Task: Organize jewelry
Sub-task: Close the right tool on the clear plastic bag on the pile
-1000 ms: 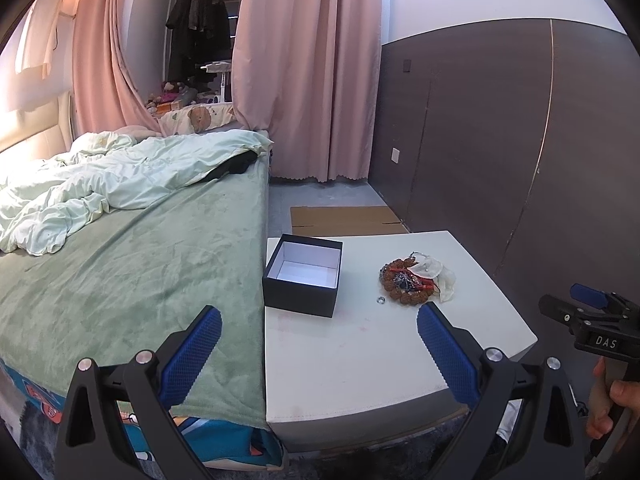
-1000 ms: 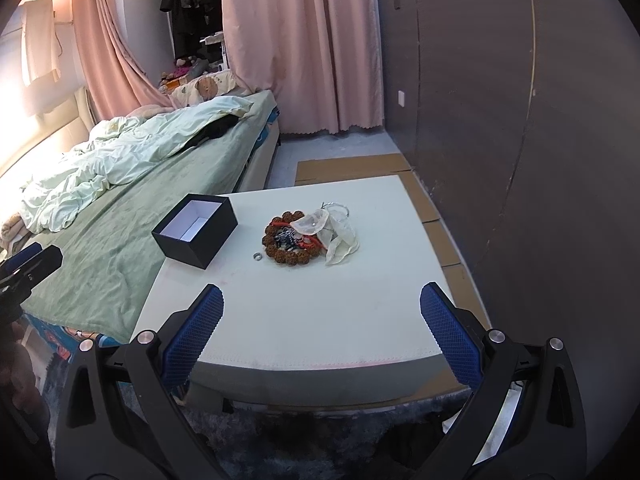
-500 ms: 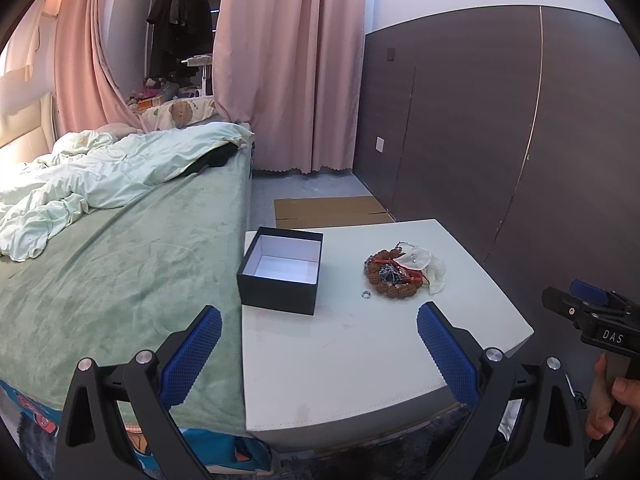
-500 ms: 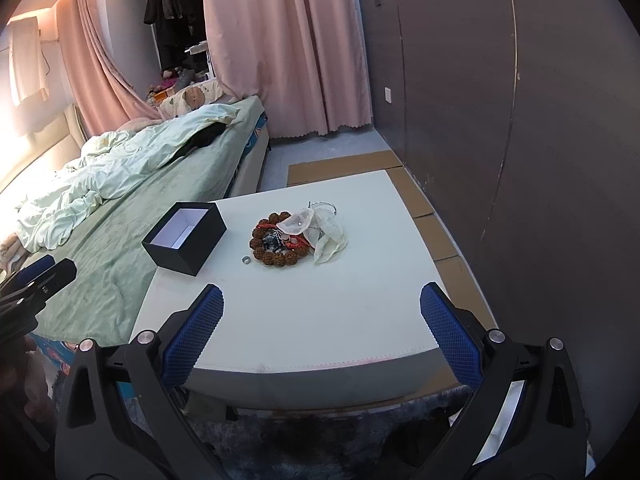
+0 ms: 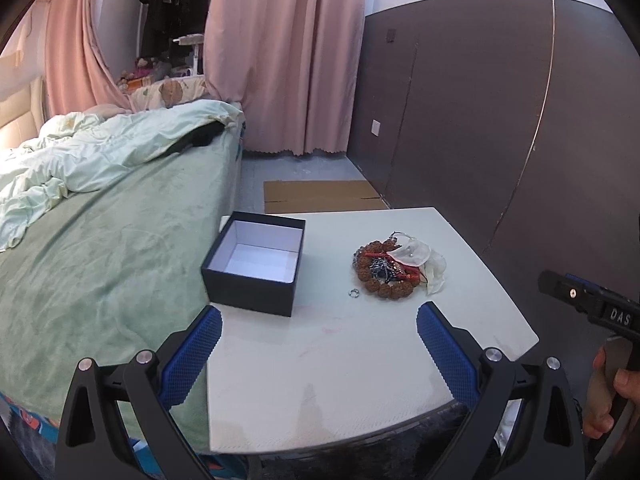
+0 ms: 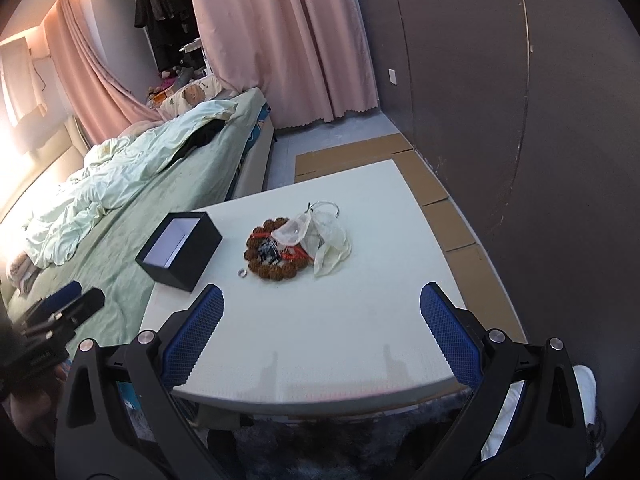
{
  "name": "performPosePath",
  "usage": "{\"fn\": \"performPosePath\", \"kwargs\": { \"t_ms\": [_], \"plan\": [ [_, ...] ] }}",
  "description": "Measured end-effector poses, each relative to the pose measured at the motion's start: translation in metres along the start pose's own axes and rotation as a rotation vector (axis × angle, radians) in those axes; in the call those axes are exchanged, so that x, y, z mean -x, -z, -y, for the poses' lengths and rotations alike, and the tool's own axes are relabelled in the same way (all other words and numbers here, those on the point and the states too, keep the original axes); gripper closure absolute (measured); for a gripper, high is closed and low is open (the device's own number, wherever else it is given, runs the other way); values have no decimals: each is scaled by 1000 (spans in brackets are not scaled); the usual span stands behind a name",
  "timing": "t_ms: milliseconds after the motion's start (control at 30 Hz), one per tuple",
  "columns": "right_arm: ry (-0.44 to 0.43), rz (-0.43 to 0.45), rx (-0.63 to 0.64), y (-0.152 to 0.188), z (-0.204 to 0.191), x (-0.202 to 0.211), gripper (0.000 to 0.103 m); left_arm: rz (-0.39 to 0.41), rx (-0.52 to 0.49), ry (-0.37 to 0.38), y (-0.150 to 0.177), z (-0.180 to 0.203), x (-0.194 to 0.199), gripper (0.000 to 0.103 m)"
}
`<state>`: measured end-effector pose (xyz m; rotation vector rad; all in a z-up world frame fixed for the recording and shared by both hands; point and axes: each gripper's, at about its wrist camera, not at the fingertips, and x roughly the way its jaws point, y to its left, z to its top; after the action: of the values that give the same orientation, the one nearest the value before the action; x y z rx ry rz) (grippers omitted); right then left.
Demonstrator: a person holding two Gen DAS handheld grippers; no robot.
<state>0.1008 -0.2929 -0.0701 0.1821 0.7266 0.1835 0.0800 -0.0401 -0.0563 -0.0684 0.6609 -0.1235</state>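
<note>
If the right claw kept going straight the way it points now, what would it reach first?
Most likely the bare white table top in front of the open right claw. Beyond that, roughly on its line, lies the brown bead bracelet with the jewelry pile. Depth is hard to judge through the fisheye.

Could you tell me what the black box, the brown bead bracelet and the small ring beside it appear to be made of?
Black box: likely rigid cardboard, matte black outside, white lining, crisp thin walls. Brown bead bracelet: rough, knobbly beads, probably seeds or carved wood, dull finish. Small ring: looks metallic, silvery with a glint, though too small to be sure.
</note>
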Motion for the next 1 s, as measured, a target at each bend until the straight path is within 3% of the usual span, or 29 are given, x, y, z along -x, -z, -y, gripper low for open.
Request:
{"fn": "performPosePath", "kwargs": {
  "t_ms": [200, 467, 733, 1000],
  "plan": [
    [-24, -28, -8, -28, 9, -21, 5, -12, 35, 32, -16, 3, -27, 21],
    [-126, -127, -48, -68, 14, -61, 5, -65, 73, 73, -33, 7, -67, 36],
    [-167, -218, -110, -79, 20, -106, 27, -135, 95, 134, -44, 17, -111, 42],
    [-273, -311, -239, -63, 36, -161, 48, -155, 102, 160, -37, 21, -150, 42]
  ]
}}
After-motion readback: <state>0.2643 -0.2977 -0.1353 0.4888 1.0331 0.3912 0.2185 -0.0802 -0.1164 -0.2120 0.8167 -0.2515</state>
